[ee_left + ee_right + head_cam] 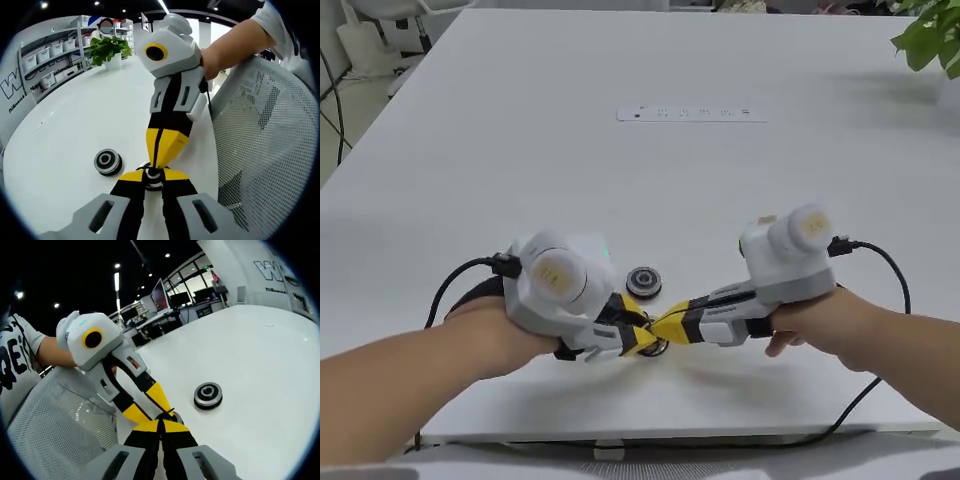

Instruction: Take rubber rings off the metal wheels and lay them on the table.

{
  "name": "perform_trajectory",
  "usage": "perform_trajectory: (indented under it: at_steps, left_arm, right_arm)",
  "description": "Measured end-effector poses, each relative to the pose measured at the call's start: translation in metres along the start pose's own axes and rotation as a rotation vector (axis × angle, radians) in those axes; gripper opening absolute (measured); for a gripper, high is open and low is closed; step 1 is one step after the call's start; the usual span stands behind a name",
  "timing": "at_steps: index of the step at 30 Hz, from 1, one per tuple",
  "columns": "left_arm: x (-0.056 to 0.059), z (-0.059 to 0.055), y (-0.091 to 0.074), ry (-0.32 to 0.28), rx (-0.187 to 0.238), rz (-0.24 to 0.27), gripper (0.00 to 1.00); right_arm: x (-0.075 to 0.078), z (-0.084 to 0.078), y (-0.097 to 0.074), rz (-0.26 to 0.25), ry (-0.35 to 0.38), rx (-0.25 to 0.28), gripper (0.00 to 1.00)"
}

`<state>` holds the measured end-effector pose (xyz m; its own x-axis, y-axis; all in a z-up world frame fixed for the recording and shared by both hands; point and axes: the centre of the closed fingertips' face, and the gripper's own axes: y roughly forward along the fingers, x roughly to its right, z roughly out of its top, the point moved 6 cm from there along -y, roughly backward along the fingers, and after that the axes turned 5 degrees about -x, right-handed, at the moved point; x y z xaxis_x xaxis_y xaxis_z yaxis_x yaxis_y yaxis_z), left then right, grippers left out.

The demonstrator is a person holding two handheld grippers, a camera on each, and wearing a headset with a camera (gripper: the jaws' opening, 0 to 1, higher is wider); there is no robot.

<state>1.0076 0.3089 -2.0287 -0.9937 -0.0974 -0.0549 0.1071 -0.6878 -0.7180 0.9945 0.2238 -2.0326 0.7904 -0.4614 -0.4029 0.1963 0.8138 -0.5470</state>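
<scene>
Both hand-held grippers meet nose to nose close to the bench's front edge, about mid-width. The left hand-held gripper is clamped on a wheel. In the left gripper view its yellow tips sit on either side of that wheel, which looks to be down at the bench surface.

The right hand-held gripper comes in from the opposite side with its jaws squeezed tight together. In the left gripper view its pointed end touches the wheel's top rim. In the right gripper view its own tips close right in front of the wheel. Can't really tell whether the rubber ring is pinched between them, since the tips hide that spot.

A second wheel lies flat on the bench just behind the grippers, a bit further from the front edge and not touching anything. Its black ring is on it.

Further back, toward the far edge, a white power strip lies flat. A plant pokes in at the far right corner. A mesh chair back shows by the front edge.
</scene>
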Motion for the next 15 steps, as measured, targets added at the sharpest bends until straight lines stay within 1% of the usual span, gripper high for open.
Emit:
perform_trajectory:
  at_steps: [6,9,15]
  left_arm:
    - [-0.0009,-0.0003,0.0005,-0.001,0.005,-0.001,0.08]
    - [-0.0014,-0.0011,0.0005,-0.01,0.017,-0.005,0.08]
    - [-0.0012,-0.001,0.0005,-0.003,0.022,-0.009,0.08]
  right_arm:
    - [0.0032,-0.0022,-0.0031,-0.01,-0.001,0.001,0.0]
    - [0.0031,-0.0017,-0.0032,-0.012,-0.002,0.004,0.0]
    - [0.003,-0.0023,-0.0031,-0.017,-0.008,0.001,0.0]
